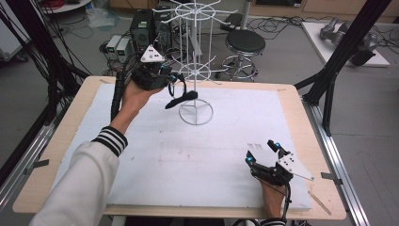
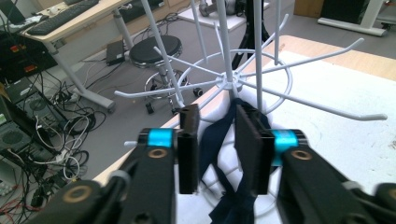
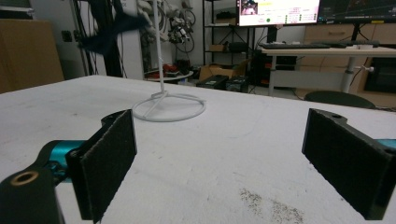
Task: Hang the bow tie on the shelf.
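A white wire display rack (image 1: 193,70) stands on the white foam board (image 1: 188,160), with a ring base and spoke-like hooks. My left gripper (image 1: 175,79) is held up against its lower ring of hooks. A dark navy strap (image 1: 181,99) hangs down beside the post. In the left gripper view the strap (image 2: 219,140) drops from a hook by the rack's hub (image 2: 229,84) and passes between the jaws of my left gripper (image 2: 217,116), which stand apart. My right gripper (image 1: 260,149) rests open low on the board at the front right. Its jaws (image 3: 219,140) hold nothing and face the rack base (image 3: 168,109).
The board lies on a wooden table (image 1: 70,122) edged by metal rails. Behind the table are a black stool (image 1: 244,44), computer towers (image 1: 141,28) and loose cables on the floor. A black frame post (image 1: 343,52) slants down at the right.
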A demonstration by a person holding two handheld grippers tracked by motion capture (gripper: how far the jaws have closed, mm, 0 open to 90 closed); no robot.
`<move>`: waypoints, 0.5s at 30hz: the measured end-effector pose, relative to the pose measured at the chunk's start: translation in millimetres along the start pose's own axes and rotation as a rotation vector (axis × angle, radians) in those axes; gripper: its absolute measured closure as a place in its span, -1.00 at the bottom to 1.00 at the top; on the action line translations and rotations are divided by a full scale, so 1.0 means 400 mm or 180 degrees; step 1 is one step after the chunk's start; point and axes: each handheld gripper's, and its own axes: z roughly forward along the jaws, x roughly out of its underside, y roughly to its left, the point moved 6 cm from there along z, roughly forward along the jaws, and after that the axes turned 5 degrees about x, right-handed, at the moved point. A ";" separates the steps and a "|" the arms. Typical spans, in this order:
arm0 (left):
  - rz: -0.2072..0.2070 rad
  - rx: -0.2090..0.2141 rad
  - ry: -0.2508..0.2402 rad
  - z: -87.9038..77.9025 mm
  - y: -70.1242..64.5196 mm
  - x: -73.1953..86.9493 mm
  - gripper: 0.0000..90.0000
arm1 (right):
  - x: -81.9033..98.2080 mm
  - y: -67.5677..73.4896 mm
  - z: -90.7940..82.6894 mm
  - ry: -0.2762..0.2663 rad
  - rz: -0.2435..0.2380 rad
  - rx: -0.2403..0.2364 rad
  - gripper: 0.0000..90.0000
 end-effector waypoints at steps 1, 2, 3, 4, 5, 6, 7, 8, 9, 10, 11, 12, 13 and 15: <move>0.0011 -0.0014 0.0002 0.000 0.002 -0.001 0.44 | 0.000 0.000 0.000 0.0000 -0.0001 0.0000 -0.80; 0.0024 -0.0032 0.0017 -0.003 0.007 -0.003 0.39 | 0.000 0.000 0.000 0.0000 -0.0003 -0.0001 -0.80; 0.0024 -0.0039 0.0017 -0.005 0.009 -0.003 0.31 | 0.000 -0.001 0.000 0.0001 -0.0001 0.0001 -0.80; -0.0002 -0.0074 -0.0020 -0.007 0.012 -0.006 0.25 | 0.000 -0.001 -0.001 0.0009 -0.0002 -0.0005 -0.80; -0.0014 -0.0091 -0.0043 -0.011 0.015 -0.007 0.09 | 0.000 -0.001 0.000 0.0002 0.0006 -0.0009 -0.80; -0.0041 -0.0106 -0.0086 -0.015 0.016 -0.009 -0.05 | 0.000 -0.001 0.000 -0.0001 0.0001 -0.0008 -0.80; -0.0053 -0.0107 -0.0128 -0.018 0.017 -0.011 -0.20 | 0.000 -0.001 0.000 0.0002 0.0005 -0.0009 -0.80; -0.0062 -0.0125 -0.0208 -0.028 0.019 -0.012 -0.29 | 0.000 -0.001 0.000 0.0000 0.0004 -0.0010 -0.80; -0.0079 -0.0143 -0.0267 -0.035 0.019 -0.012 -0.39 | 0.000 -0.001 0.000 0.0000 -0.0001 -0.0013 -0.80; -0.0094 -0.0142 -0.0361 -0.050 0.019 -0.011 -0.45 | 0.000 -0.001 0.000 0.0003 -0.0003 -0.0010 -0.80; -0.0112 -0.0117 -0.0428 -0.060 0.017 -0.009 -0.53 | 0.000 0.000 0.000 -0.0003 0.0002 -0.0012 -0.80; -0.0122 -0.0093 -0.0567 -0.084 0.014 0.000 -0.59 | 0.000 0.000 -0.001 0.0002 0.0001 -0.0008 -0.80; -0.0126 -0.0093 -0.0637 -0.098 0.012 0.006 -0.60 | 0.000 0.000 -0.001 -0.0010 0.0001 -0.0008 -0.80; -0.0185 -0.0062 -0.0864 -0.139 0.006 0.030 -0.60 | 0.000 0.000 -0.002 -0.0014 -0.0004 -0.0005 -0.80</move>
